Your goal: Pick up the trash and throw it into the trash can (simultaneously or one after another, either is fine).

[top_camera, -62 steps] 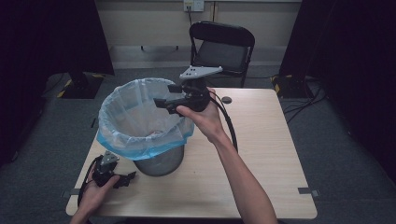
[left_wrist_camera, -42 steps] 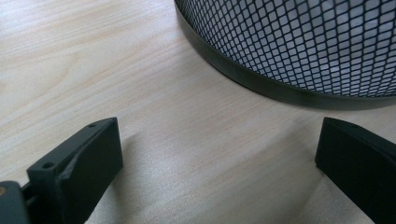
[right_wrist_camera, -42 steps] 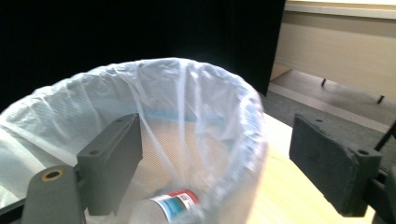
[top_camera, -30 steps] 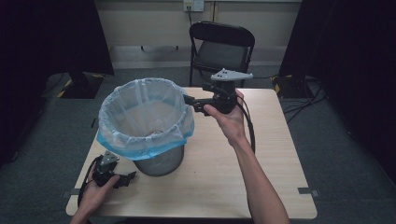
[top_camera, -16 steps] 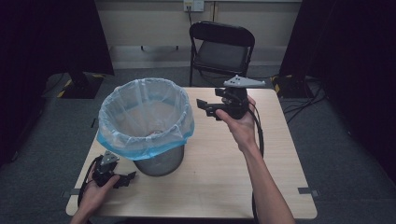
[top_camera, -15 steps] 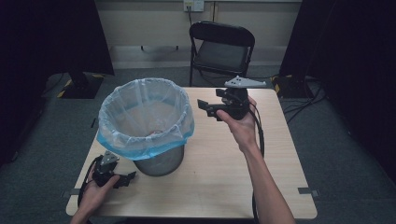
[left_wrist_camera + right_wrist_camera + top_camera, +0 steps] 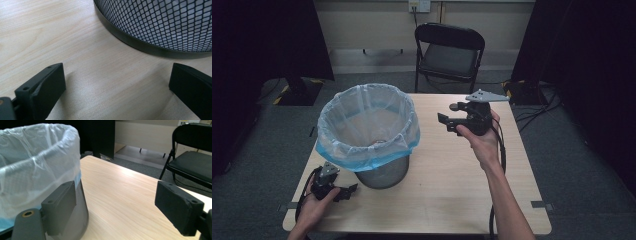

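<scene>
- Now the mesh waste bin [image 7: 379, 170] stands on the left half of the wooden bench [image 7: 447, 190], and a clear bag with a blue edge [image 7: 367, 125] lines it and folds over its rim.
- The right hand-held gripper [image 7: 444, 123] is held above the bench, to the right of the bin and apart from it, with its jaws pointing toward the bin.
- Its jaws are spread wide and nothing is between them; in the right gripper view the bin is just behind the left jaw.
- The left hand-held gripper [image 7: 349, 191] rests low at the front left corner of the bench, near the base of the bin.
- Its jaws are also spread, with only bare wood between them.
- A black folding chair [image 7: 451, 52] stands behind the bench.
</scene>
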Action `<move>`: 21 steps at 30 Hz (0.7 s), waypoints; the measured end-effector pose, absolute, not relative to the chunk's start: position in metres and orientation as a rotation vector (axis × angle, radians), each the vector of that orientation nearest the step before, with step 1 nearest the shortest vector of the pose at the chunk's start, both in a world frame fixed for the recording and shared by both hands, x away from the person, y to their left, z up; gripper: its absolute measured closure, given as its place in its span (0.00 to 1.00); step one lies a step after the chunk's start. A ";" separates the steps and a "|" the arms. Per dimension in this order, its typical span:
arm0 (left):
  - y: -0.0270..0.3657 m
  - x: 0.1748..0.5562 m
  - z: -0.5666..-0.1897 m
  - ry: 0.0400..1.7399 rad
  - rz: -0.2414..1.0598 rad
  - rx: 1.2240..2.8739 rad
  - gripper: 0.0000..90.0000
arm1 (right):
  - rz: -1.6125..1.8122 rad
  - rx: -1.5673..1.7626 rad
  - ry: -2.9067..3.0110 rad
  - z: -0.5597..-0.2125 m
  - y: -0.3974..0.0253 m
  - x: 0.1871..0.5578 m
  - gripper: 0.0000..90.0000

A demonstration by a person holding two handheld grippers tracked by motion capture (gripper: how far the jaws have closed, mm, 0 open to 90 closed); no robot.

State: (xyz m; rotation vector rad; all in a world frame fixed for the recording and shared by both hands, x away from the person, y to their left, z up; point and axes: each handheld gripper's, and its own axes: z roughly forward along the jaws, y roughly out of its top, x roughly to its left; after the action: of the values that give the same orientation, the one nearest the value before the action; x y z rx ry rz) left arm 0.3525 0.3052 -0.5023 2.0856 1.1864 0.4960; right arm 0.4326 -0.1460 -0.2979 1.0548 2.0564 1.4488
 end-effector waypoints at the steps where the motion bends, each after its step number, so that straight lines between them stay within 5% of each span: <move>1: 0.305 0.353 -0.502 1.186 0.496 2.085 0.00 | 1.445 1.065 2.043 -0.299 -0.148 0.432 0.19; 21: 0.305 0.352 -0.502 1.188 0.497 2.084 0.00 | 1.348 1.200 2.059 -0.350 -0.182 0.420 0.21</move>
State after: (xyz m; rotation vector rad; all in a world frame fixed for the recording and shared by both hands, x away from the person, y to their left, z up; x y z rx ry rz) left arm 0.3523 0.3050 -0.5023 2.0843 1.1883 0.4973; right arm 0.4196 -0.1819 -0.3503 1.2001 2.0588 1.3476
